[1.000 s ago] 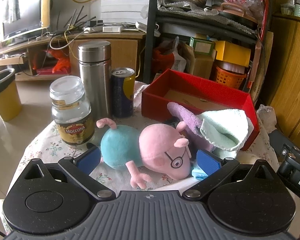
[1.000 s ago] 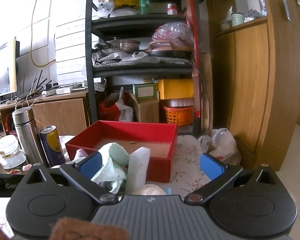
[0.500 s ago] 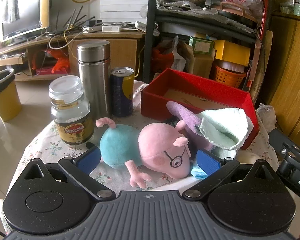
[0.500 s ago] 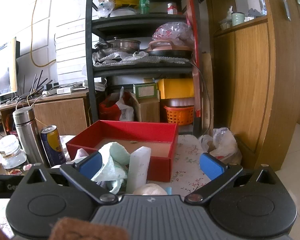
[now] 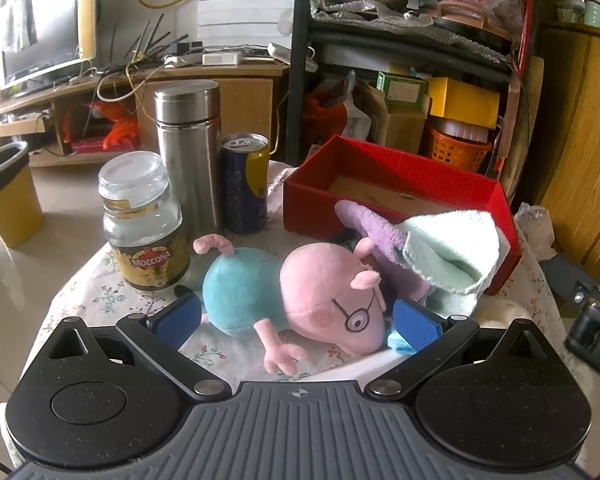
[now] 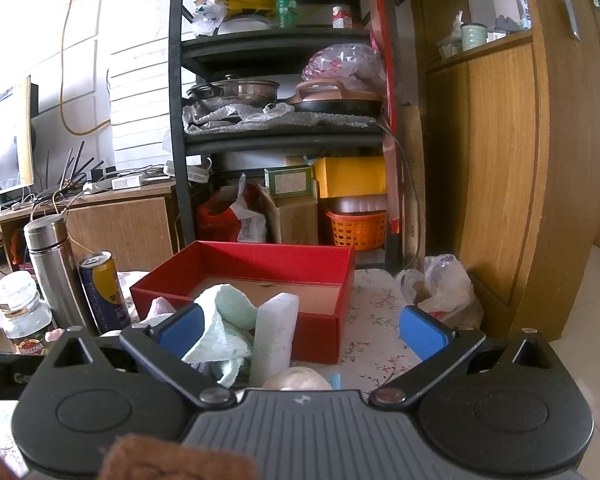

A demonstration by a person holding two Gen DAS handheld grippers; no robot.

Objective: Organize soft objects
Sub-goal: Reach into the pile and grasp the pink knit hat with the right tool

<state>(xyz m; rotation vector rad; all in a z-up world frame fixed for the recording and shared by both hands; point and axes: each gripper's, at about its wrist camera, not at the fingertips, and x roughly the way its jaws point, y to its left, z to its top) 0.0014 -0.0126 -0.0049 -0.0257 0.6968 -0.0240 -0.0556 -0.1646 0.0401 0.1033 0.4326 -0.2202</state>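
Observation:
A pink pig plush with a teal body (image 5: 292,292) lies on its side on the floral tablecloth. My left gripper (image 5: 296,318) is open, its blue pads on either side of the plush. A pale green towel (image 5: 448,256) and a purple cloth (image 5: 376,228) are heaped against the open red box (image 5: 396,172). In the right wrist view the towel (image 6: 220,328) and a pale upright soft block (image 6: 276,332) stand before the red box (image 6: 252,264). My right gripper (image 6: 300,326) is open and empty above them.
A Moccona glass jar (image 5: 144,224), a steel flask (image 5: 188,148) and a drink can (image 5: 244,182) stand left of the box. A plastic bag (image 6: 440,292) lies at the right table edge. A black shelf rack (image 6: 280,120) stands behind.
My left gripper has edged slightly forward toward the plush. The right gripper has barely moved.

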